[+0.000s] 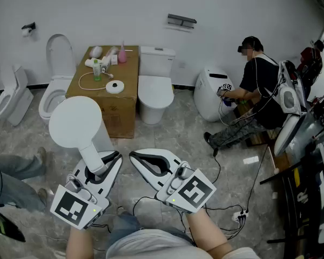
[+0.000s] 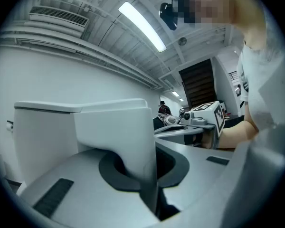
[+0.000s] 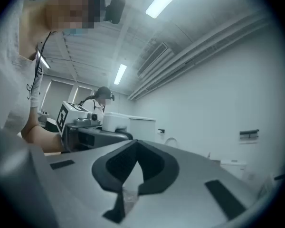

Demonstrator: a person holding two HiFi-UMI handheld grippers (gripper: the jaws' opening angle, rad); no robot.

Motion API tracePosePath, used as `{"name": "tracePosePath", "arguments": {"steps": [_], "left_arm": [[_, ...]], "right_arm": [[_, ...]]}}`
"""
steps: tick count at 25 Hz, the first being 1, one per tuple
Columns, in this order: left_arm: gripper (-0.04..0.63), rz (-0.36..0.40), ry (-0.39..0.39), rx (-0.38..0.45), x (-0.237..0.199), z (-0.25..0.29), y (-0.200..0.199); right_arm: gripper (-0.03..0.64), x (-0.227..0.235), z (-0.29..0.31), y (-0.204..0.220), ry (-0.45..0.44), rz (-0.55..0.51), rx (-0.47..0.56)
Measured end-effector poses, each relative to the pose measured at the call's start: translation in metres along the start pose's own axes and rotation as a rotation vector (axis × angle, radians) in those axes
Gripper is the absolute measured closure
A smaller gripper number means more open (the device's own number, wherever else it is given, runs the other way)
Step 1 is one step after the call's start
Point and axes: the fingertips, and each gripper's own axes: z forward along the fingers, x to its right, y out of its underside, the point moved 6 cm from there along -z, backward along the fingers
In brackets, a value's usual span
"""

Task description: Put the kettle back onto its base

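Note:
In the head view the white kettle point(image 1: 75, 122) hangs low at the left, its round top facing up. My left gripper point(image 1: 101, 163) is shut on its handle point(image 1: 92, 156). The left gripper view shows that handle point(image 2: 118, 137) pinched between the jaws of my left gripper point(image 2: 147, 175), with the kettle body point(image 2: 42, 137) to the left. The round white base point(image 1: 114, 87) with its cord lies on a cardboard box point(image 1: 127, 99) further off. My right gripper point(image 1: 151, 163) is beside the left one, shut and holding nothing; its own view shows the right gripper point(image 3: 133, 175) with jaws together.
Bottles and small items stand at the back of the box point(image 1: 105, 55). Toilets stand to the left point(image 1: 56, 85) and right point(image 1: 154, 88) of it. A person point(image 1: 254, 99) sits on the floor at the right. Cables and a power strip point(image 1: 238, 216) lie nearby.

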Motion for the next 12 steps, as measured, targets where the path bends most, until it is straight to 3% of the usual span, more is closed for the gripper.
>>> {"name": "tracePosePath", "arguments": {"steps": [12], "left_arm": [[0.565, -0.001, 0.008, 0.001, -0.028, 0.005, 0.003]], "right_arm": [[0.609, 0.012, 0.023, 0.004, 0.018, 0.01, -0.003]]}}
